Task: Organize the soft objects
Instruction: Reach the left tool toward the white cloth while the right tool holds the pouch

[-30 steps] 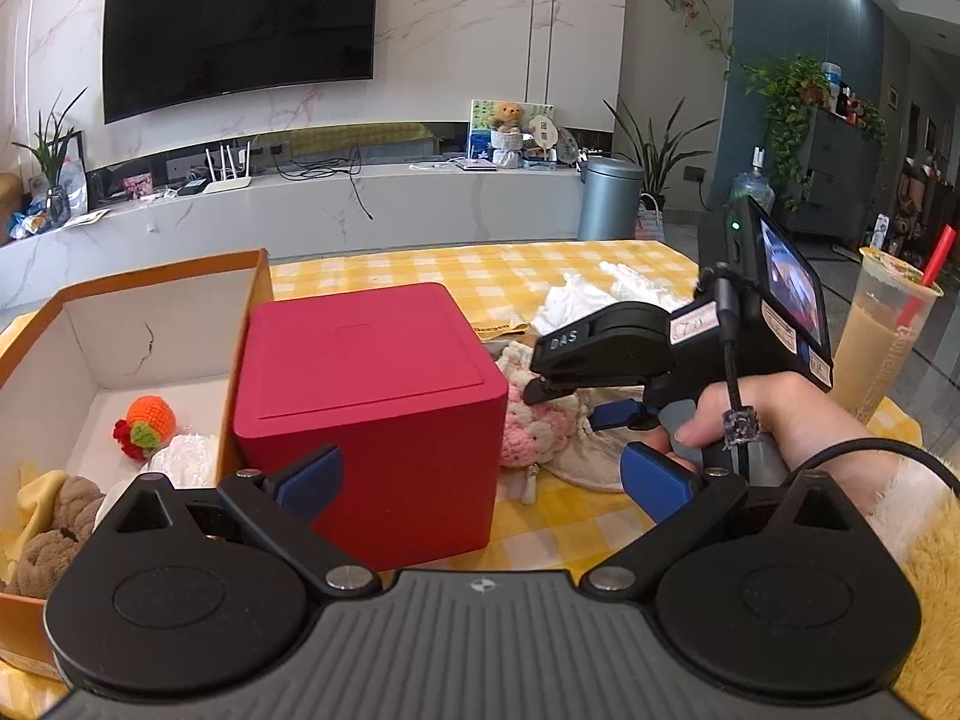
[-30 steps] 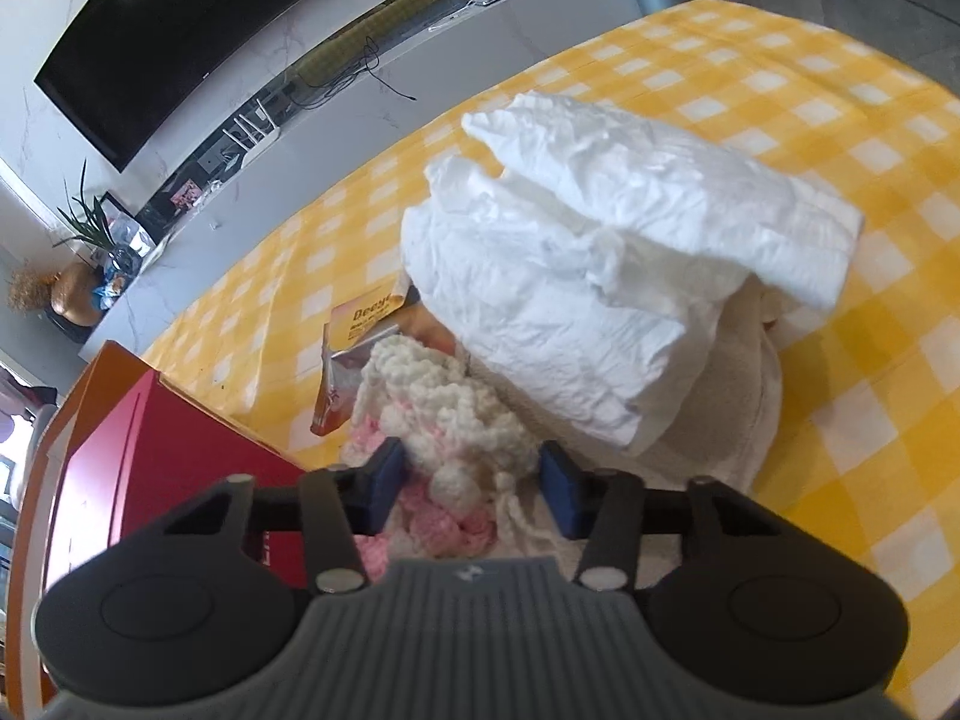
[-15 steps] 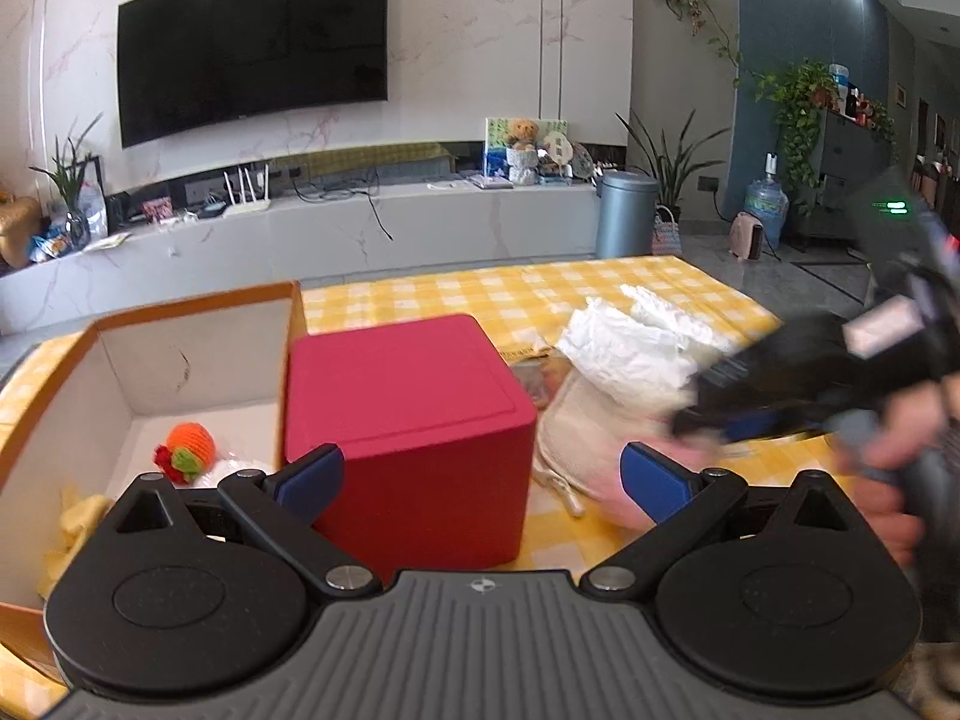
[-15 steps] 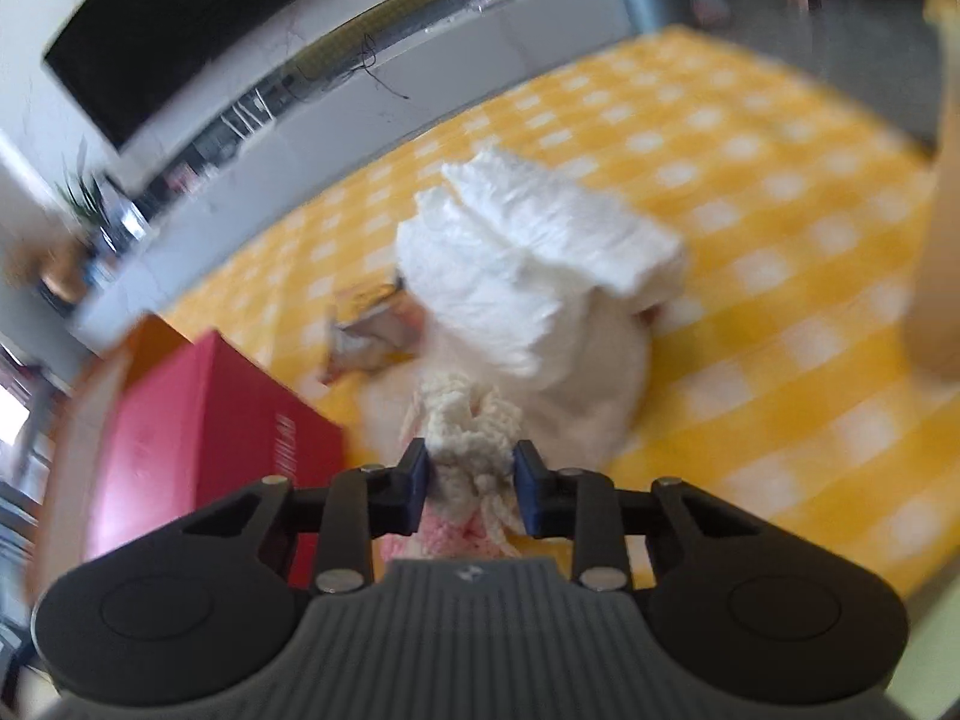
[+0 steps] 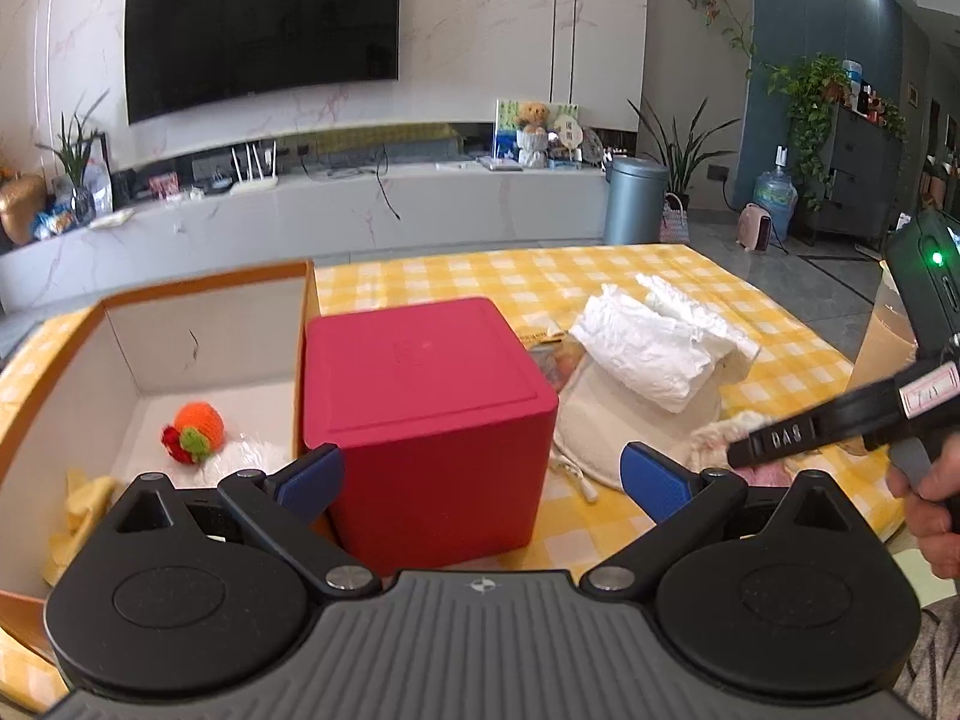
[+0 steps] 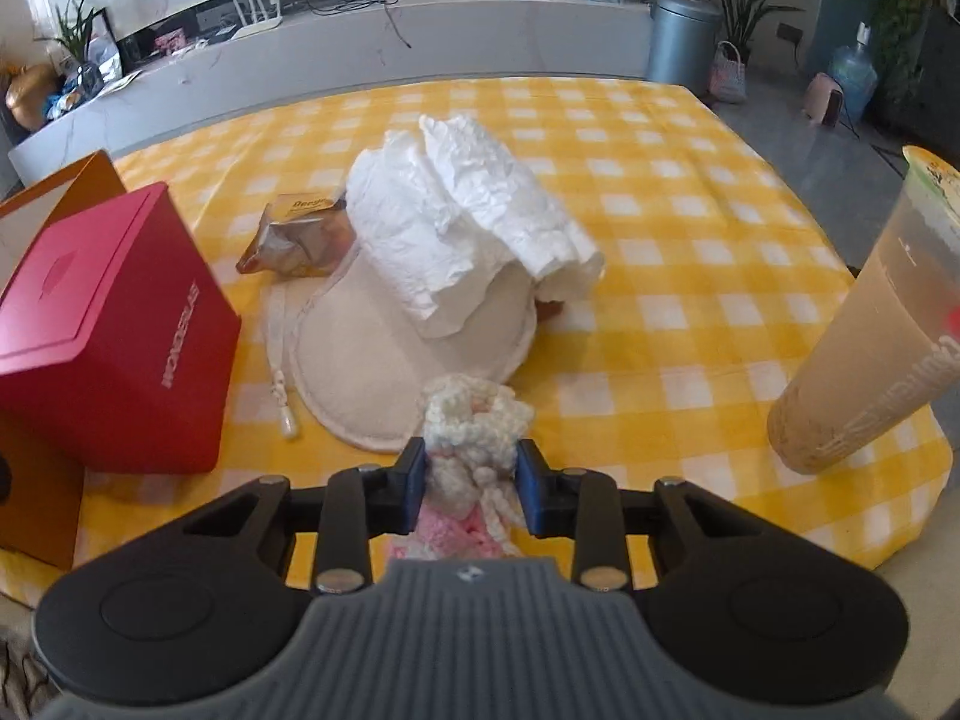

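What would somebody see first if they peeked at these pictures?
Probably the bright red box, sitting on the yellow checked tablecloth right beside the open orange cardboard box. Next, the right gripper squeezing a fluffy cream and pink knitted thing just in front of the crumpled white paper towels piled on a cream cloth.

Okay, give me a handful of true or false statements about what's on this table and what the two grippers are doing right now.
1. The right gripper is shut on the pink and white knitted piece. True.
2. The left gripper holds the red box. False: it is open, holding nothing.
3. The orange knitted toy lies inside the orange cardboard box. True.
4. The drink cup has tipped over. False: it stands upright.
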The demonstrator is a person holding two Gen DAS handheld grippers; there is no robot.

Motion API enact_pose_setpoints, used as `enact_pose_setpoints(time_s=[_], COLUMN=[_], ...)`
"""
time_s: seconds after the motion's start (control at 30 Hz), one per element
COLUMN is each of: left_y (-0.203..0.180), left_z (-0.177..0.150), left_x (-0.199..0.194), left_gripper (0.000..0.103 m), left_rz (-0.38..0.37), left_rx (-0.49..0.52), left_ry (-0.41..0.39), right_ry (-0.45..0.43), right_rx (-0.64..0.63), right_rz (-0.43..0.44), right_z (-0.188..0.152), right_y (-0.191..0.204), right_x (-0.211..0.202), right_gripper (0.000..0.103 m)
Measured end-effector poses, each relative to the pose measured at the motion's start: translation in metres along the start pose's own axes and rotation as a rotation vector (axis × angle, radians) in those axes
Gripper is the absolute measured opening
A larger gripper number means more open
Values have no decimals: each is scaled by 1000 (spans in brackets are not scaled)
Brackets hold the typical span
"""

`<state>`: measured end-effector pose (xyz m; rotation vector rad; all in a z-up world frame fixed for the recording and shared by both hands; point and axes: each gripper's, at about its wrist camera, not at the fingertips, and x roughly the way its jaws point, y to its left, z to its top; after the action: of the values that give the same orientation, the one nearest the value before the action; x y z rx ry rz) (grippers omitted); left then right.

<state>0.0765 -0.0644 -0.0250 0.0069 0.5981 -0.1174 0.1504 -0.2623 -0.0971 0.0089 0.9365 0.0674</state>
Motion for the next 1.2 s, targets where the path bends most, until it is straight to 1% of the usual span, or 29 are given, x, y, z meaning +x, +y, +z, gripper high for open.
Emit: enact_pose_setpoints(time_s=[0.03, 0.1, 0.2, 0.23, 0.27, 0.3, 0.4, 0.5, 0.57, 0.63, 0.7, 0.77, 0.87, 0.93, 1.03, 1.17, 1.2], left_y=[0, 0, -1, -2, -2, -2, -8, -26, -39, -50, -62, -76, -96, -108, -119, -128, -130], left_z=[0, 0, -2, -2, -2, -3, -4, -8, -11, -14, -18, -23, -27, -29, -28, -24, -24], left_x=[1, 2, 2, 2, 2, 1, -2, -4, -2, 2, 10, 18, 33, 45, 66, 85, 88], left_gripper=[103, 103, 103, 103, 103, 103, 103, 103, 103, 103, 103, 103, 103, 103, 103, 103, 103], left_rz=[-2, -7, -13, -9, -6, -4, -14, -41, -81, -140, -186, -215, -195, -164, -138, -140, -149], left_rx=[-7, -10, -2, 1, 2, 3, 24, 102, 140, 136, 136, 169, 248, 298, 306, 292, 292], left_ry=[7, 19, 24, 24, 24, 22, 10, -13, -23, -30, -25, -28, -36, -18, 30, 70, 74], right_ry=[-3, 21, 92, 97, 88, 75, 41, -13, -44, -65, -76, -87, -109, -123, -147, -175, -177], right_rx=[10, 45, 66, 68, 77, 85, 108, 164, 181, 207, 230, 247, 274, 284, 282, 300, 302], right_rz=[15, 53, 57, 57, 62, 66, 48, 46, 23, 6, 6, 9, 7, 6, 2, -11, 3], right_z=[2, 1, -4, -5, -5, -5, -5, -4, -3, -5, -9, -12, -15, -15, -16, -18, -18], right_y=[-2, -4, -3, -3, -4, -5, -9, -18, -24, -32, -41, -49, -59, -64, -66, -72, -74], right_x=[1, 8, 25, 27, 26, 23, 12, -2, -10, -17, -20, -23, -28, -31, -35, -42, -42], right_gripper=[39, 43, 43, 41, 35, 32, 30, 30, 31, 31, 31, 31, 31, 31, 31, 31, 31])
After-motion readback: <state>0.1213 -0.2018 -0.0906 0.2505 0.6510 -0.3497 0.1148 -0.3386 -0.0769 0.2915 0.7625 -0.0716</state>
